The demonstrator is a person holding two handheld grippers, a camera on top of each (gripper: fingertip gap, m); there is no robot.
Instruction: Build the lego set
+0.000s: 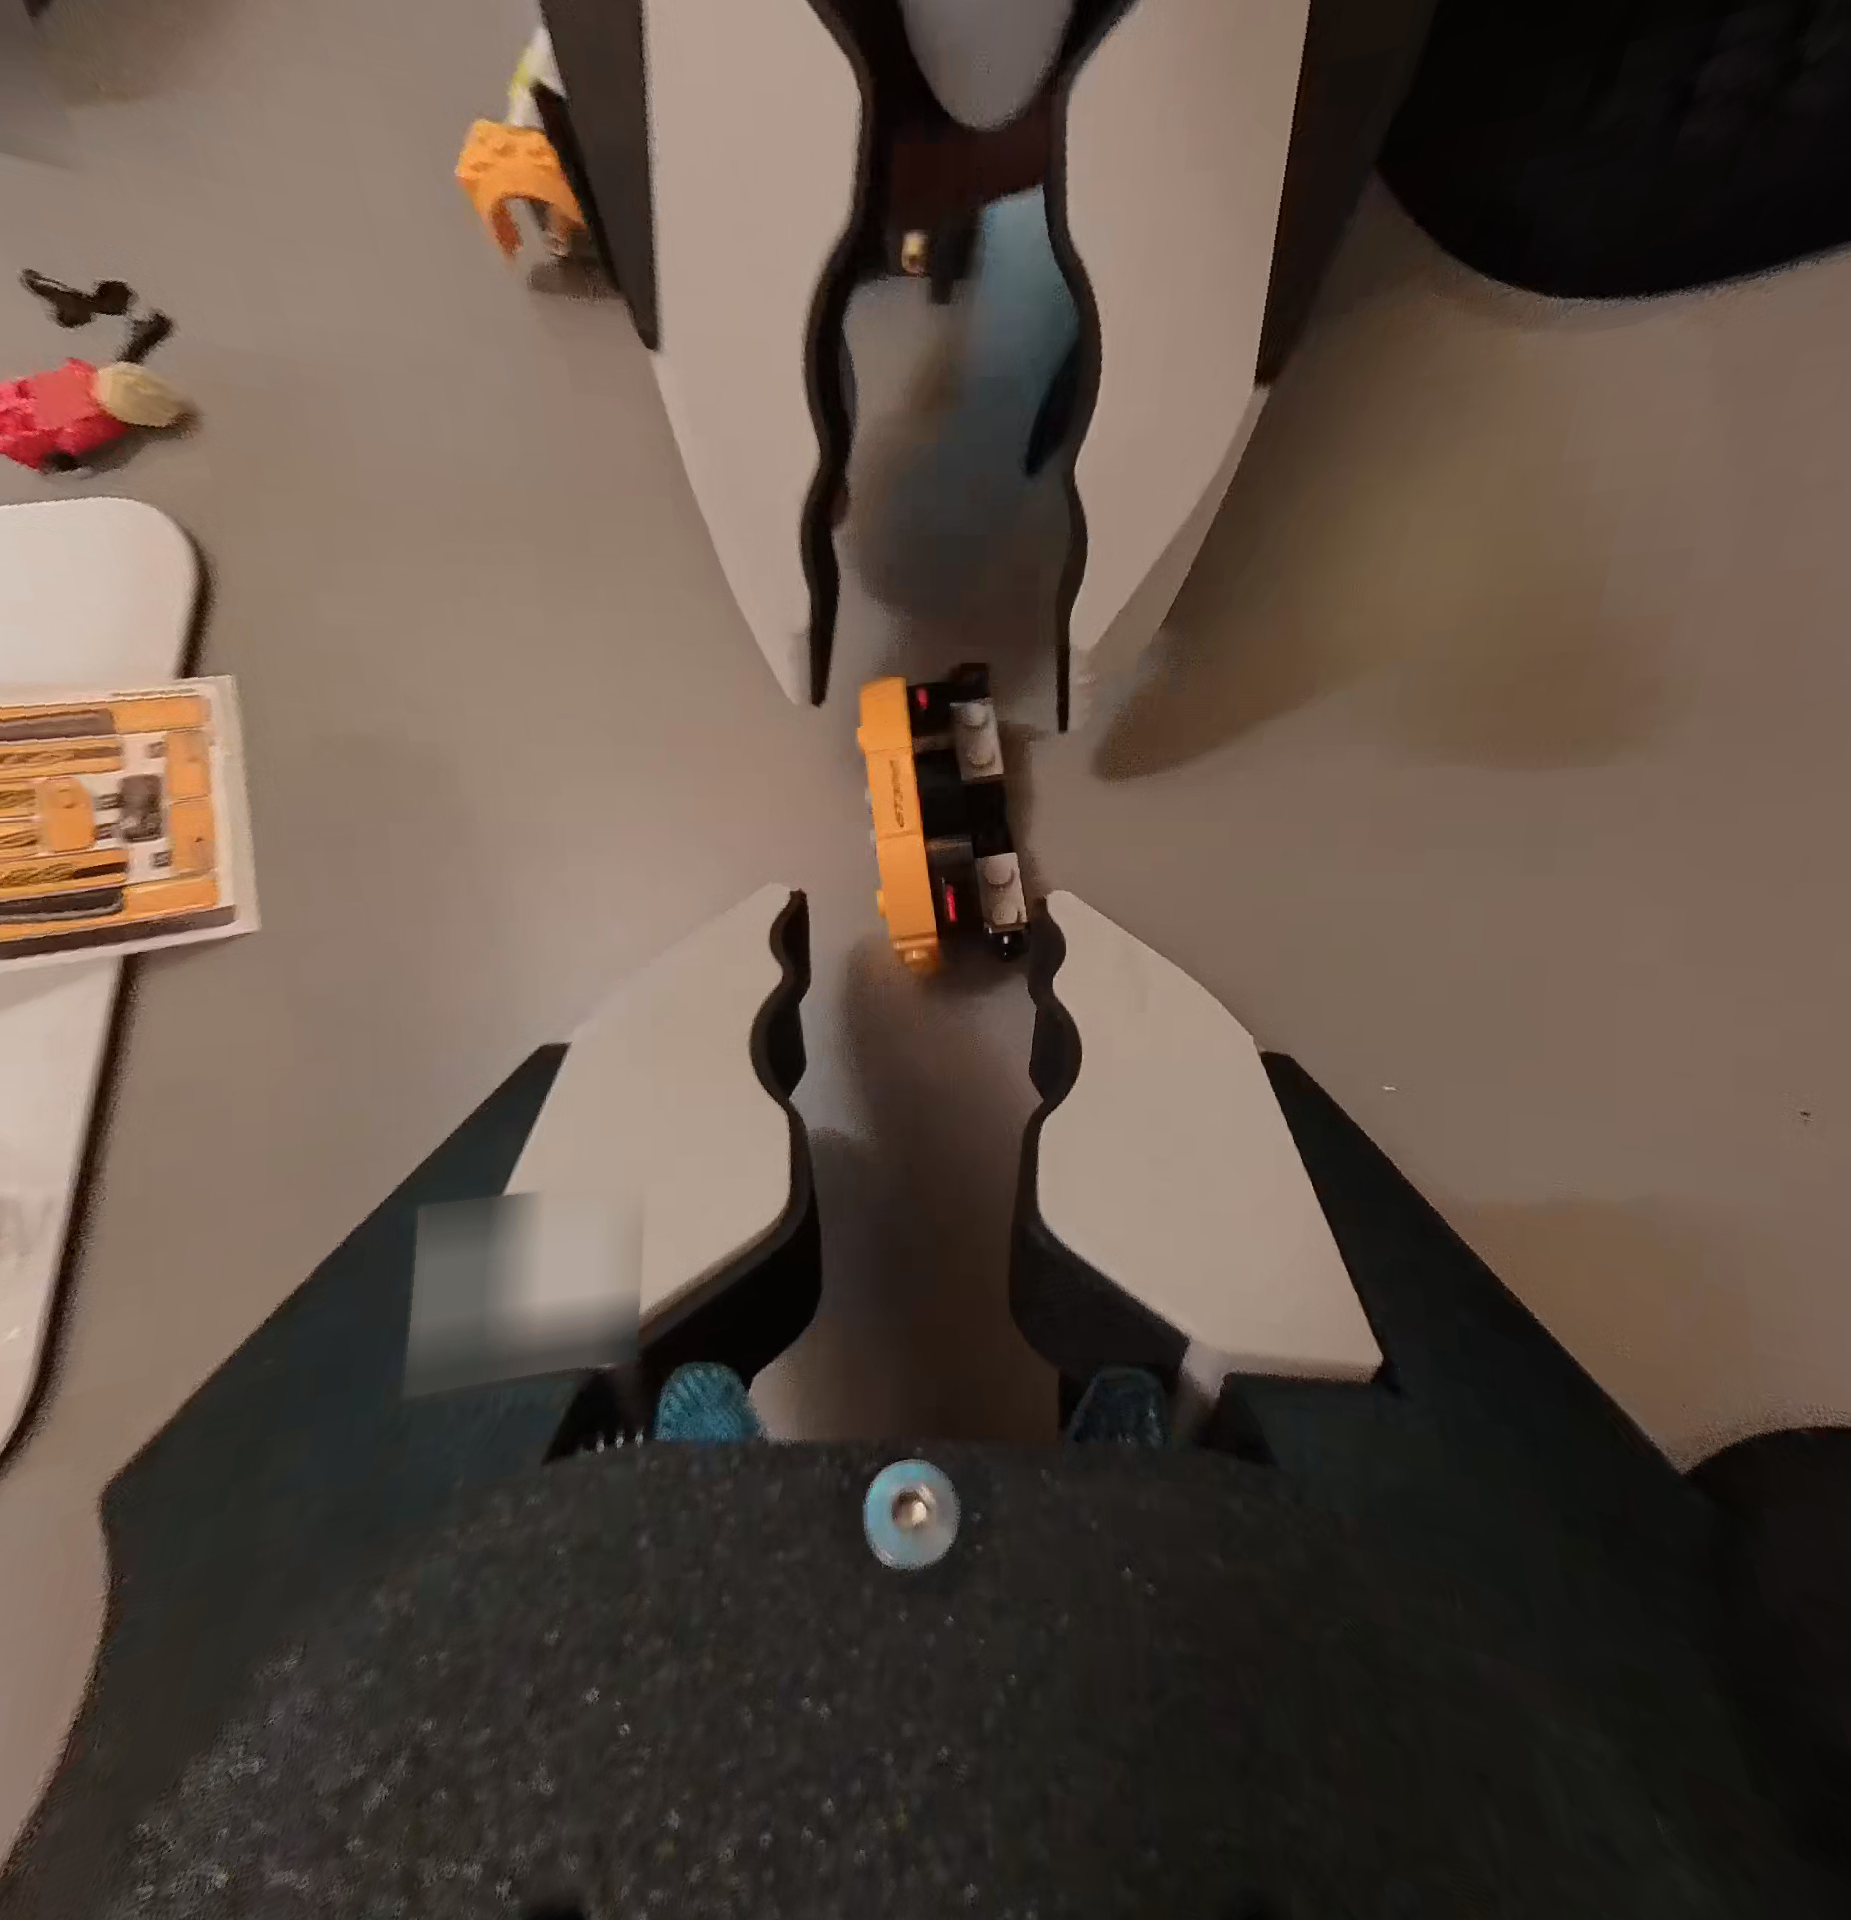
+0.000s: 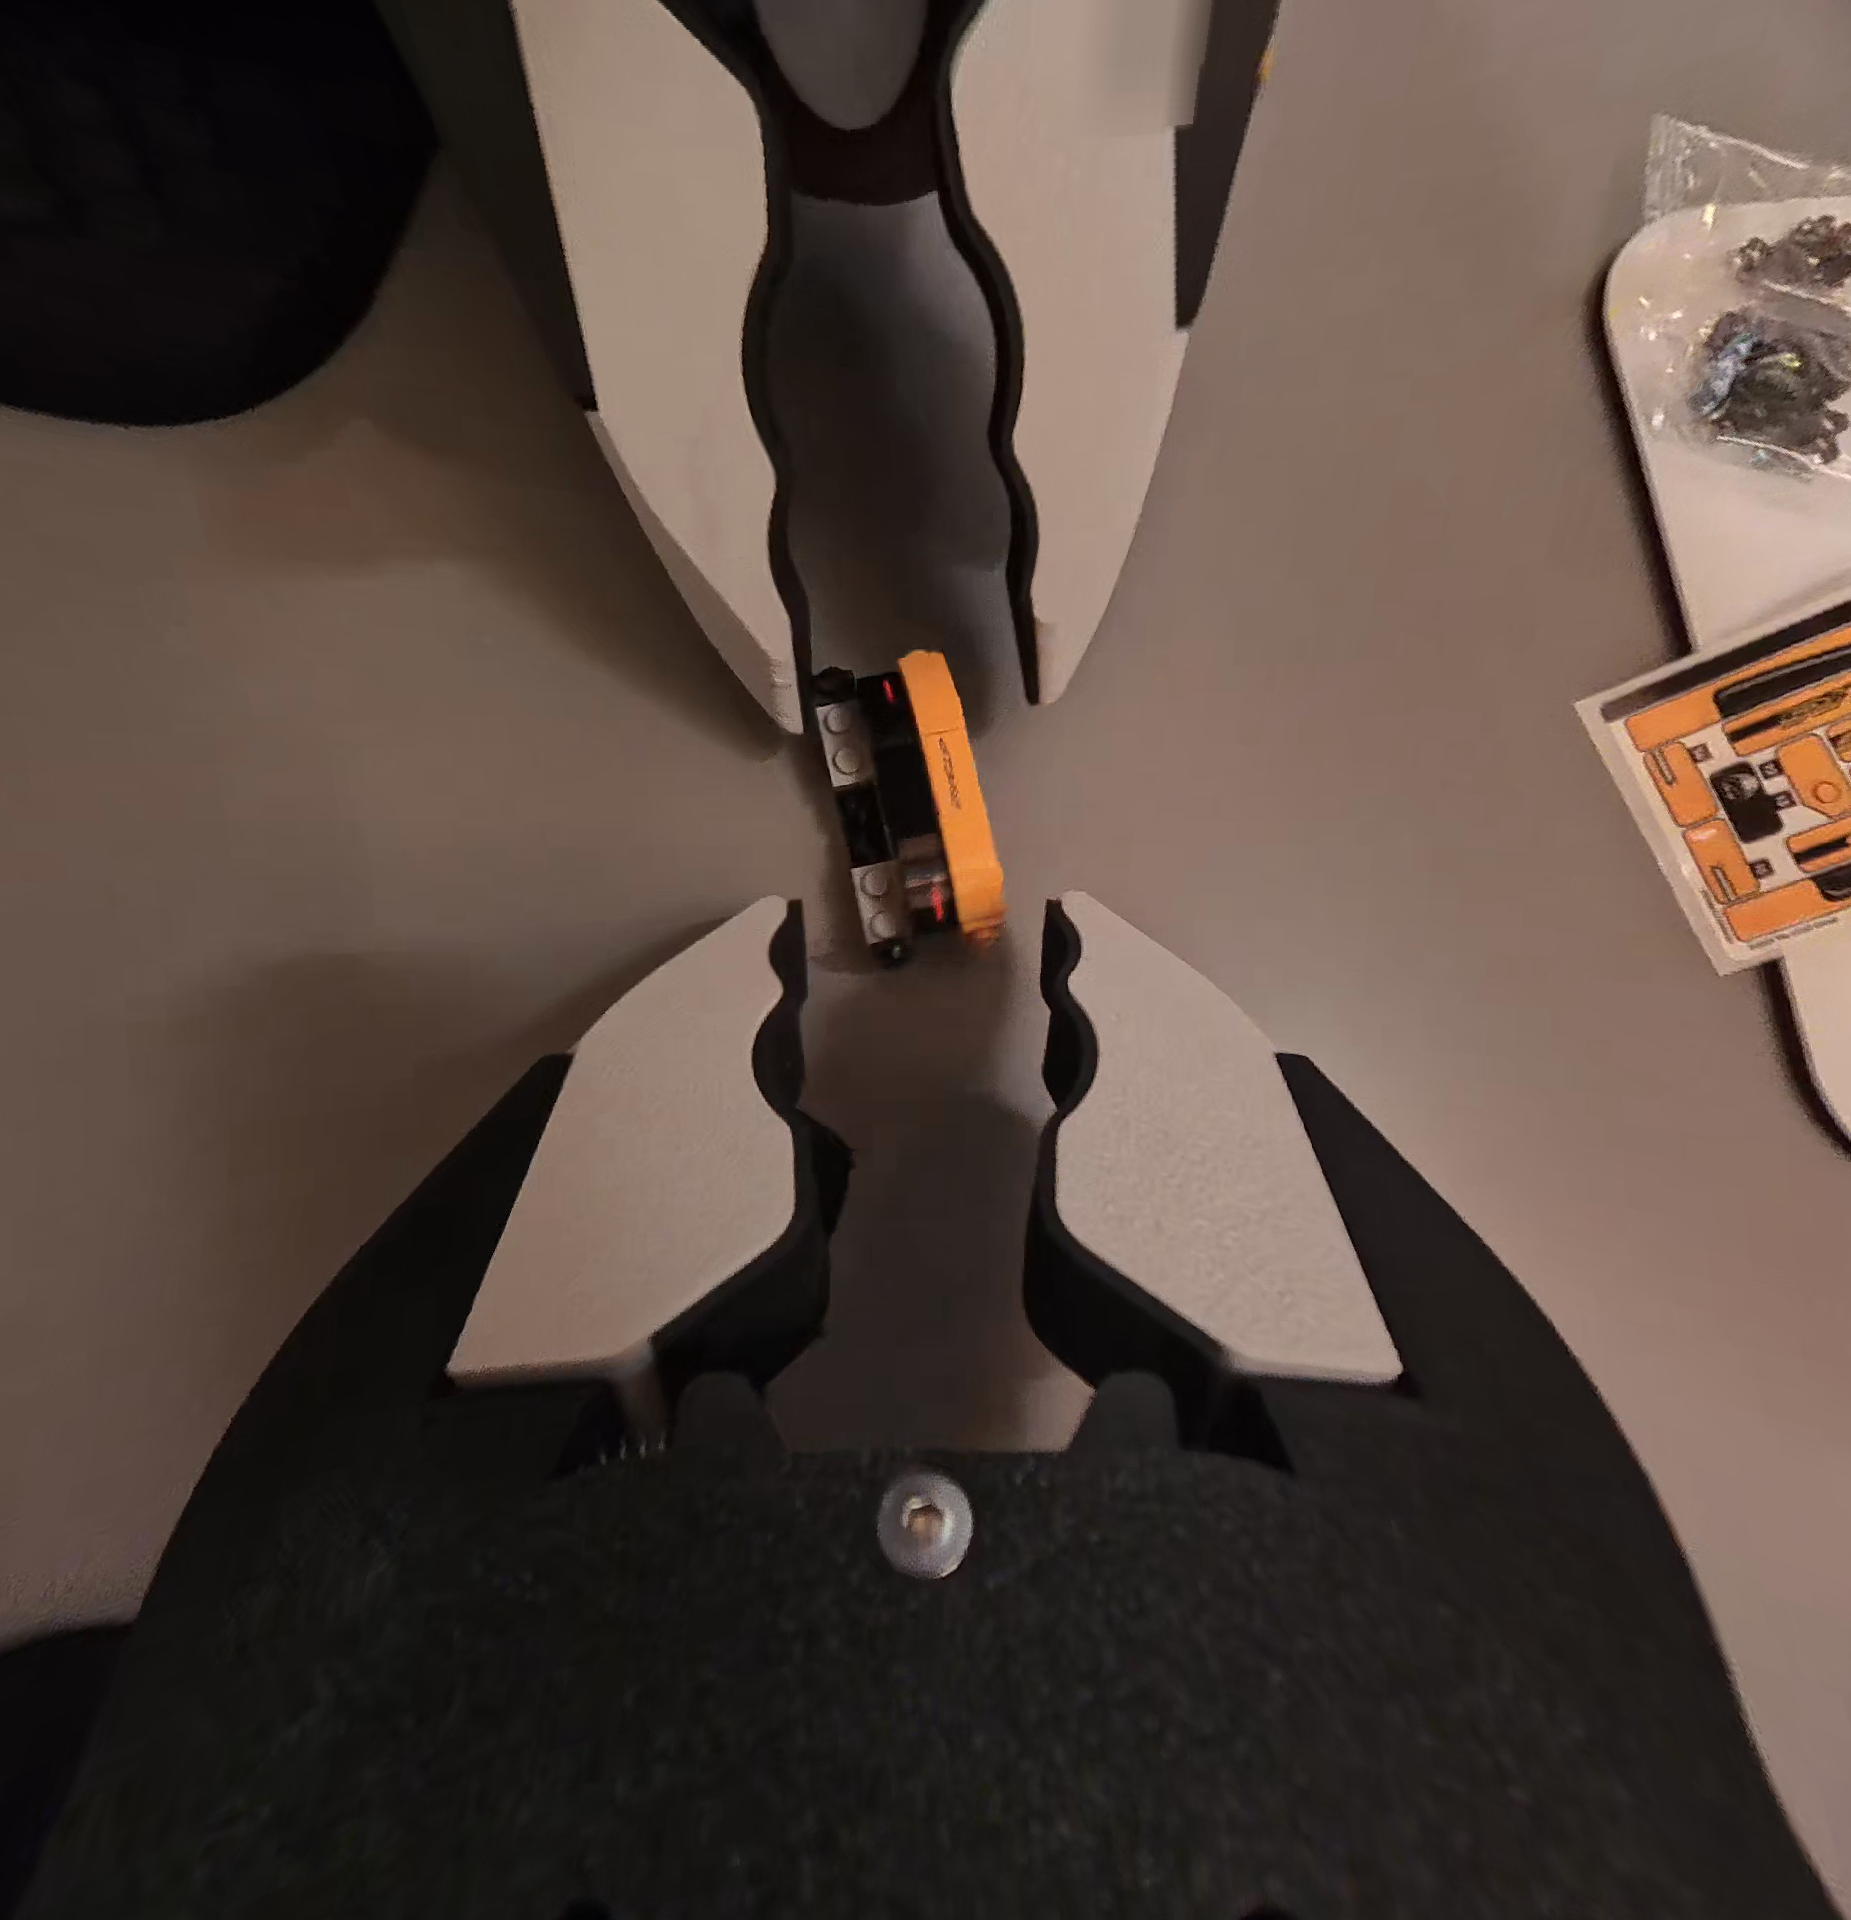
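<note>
A small lego assembly (image 1: 936,816), made of an orange curved piece with black and light grey bricks, lies on the grey table between the two grippers, which face each other tip to tip. It also shows in the right wrist view (image 2: 905,800). My left gripper (image 1: 919,909) is open, and its tips flank the assembly's near end without clamping it. My right gripper (image 2: 921,909) is open in the same way at the other end. Each gripper also shows at the top of the other's view: the right one (image 1: 942,696) and the left one (image 2: 916,696).
A sticker sheet (image 1: 100,821) (image 2: 1752,790) lies on a white board (image 1: 48,1039) (image 2: 1731,520), which also holds a plastic bag of dark parts (image 2: 1773,343). A pink piece (image 1: 48,410), small black parts (image 1: 90,301) and an orange arch piece (image 1: 510,182) lie on the table. A dark bulky object (image 1: 1679,135) sits nearby. Only a small space, under 4 cm, lies between the two pairs of fingers.
</note>
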